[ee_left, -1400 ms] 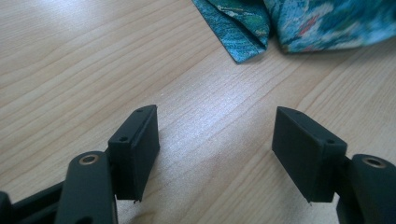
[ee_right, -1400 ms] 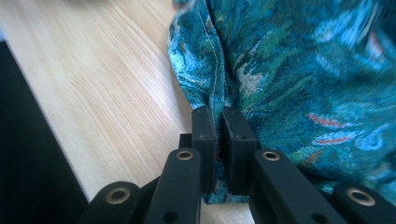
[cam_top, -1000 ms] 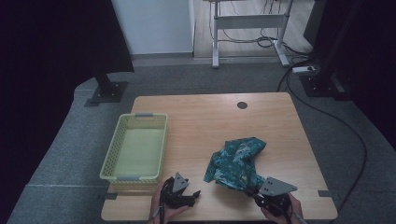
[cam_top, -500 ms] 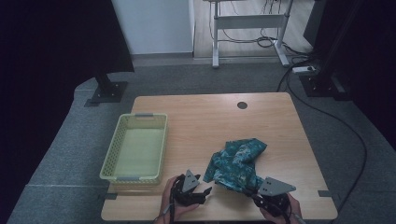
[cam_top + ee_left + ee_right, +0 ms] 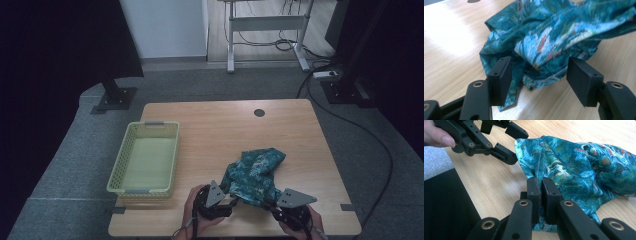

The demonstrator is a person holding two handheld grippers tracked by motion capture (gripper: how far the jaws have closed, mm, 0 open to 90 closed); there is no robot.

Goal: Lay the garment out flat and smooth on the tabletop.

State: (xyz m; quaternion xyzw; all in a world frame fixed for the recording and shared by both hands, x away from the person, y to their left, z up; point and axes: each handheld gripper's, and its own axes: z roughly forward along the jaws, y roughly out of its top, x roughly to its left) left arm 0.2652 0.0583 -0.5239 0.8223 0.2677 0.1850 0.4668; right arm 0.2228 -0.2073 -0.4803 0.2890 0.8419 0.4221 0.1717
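From the high view, I see the teal patterned cloth [image 5: 254, 175] crumpled in a heap in the lower right-centre of the frame, on the wooden table [image 5: 220, 130]. My left gripper [image 5: 226, 200] sits at the bottom centre, just beside the cloth's lower left edge, and my right gripper [image 5: 270, 204] is at the bottom right against the cloth's lower edge. A pale green plastic basket [image 5: 146, 157] stands at the left of the table, well apart from the cloth.

In the left gripper view, my jaws stand wide apart with nothing clamped; the cloth [image 5: 554, 40] fills the upper centre, one folded hem drooping between the two jaw tips. The fabric is teal with light blue, white and small red-orange markings, heavily creased.

In the right gripper view, my jaws are pressed nearly together at lower centre, pinching a fold of the cloth [image 5: 579, 167], which bunches up to the right. The left gripper [image 5: 512, 145] shows at the upper left, spread open beside the cloth's edge.
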